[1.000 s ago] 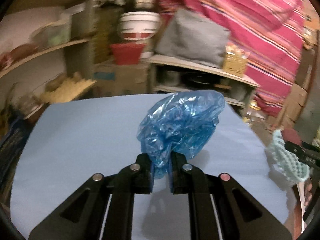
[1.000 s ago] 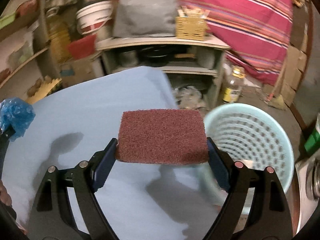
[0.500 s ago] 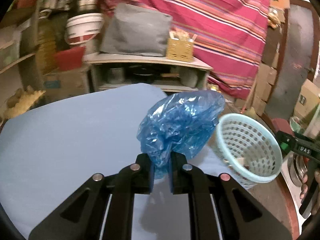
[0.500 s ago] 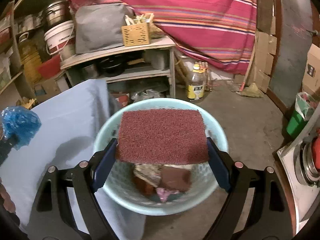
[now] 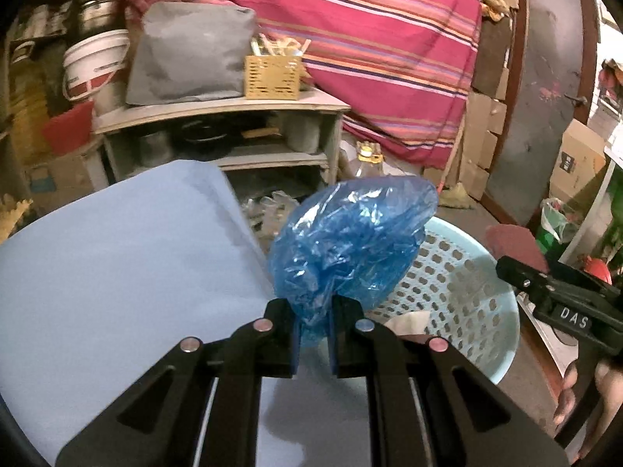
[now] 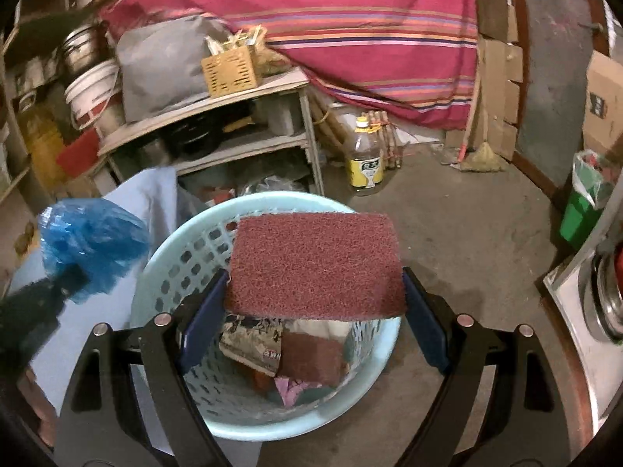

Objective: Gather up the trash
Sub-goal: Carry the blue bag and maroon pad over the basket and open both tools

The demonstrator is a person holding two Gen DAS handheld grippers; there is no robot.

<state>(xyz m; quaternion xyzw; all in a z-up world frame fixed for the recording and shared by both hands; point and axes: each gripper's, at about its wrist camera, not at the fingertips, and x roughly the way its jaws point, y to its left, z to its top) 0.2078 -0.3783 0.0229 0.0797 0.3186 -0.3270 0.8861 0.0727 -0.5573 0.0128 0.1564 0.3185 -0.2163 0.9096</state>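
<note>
Trash in the left wrist view is a crumpled blue plastic bag [image 5: 352,245], pinched at its lower end between the nearly closed fingers of the left gripper [image 5: 314,336]. A second ago the bag hung over the middle of the blue tablecloth [image 5: 117,272]; now it sits past the cloth's right edge, at the near rim of the pale blue perforated basket [image 5: 463,295], which has come from the far right into plain view. Scraps lie in the basket's bottom. At the right, the other gripper, marked DAS, carries a maroon pad, with fingers of a hand [image 5: 568,397] below it. Behind stand a wooden shelf unit [image 5: 218,111], a grey bag, a yellow slotted box and a striped red cloth.

From the right wrist view, the maroon scouring pad [image 6: 315,264] is held flat between the widely spread fingers of the right gripper [image 6: 313,307], clamped by its two side edges. Earlier it was over the tablecloth with the basket off to the right; now it hovers directly above the basket [image 6: 187,257], hiding part of the inside. Below it lie printed wrappers, a brown piece and pink scraps. The blue bag [image 6: 91,241] is at the basket's left rim. An oil bottle [image 6: 364,155] stands on the concrete floor beyond, a green bin at the right.
</note>
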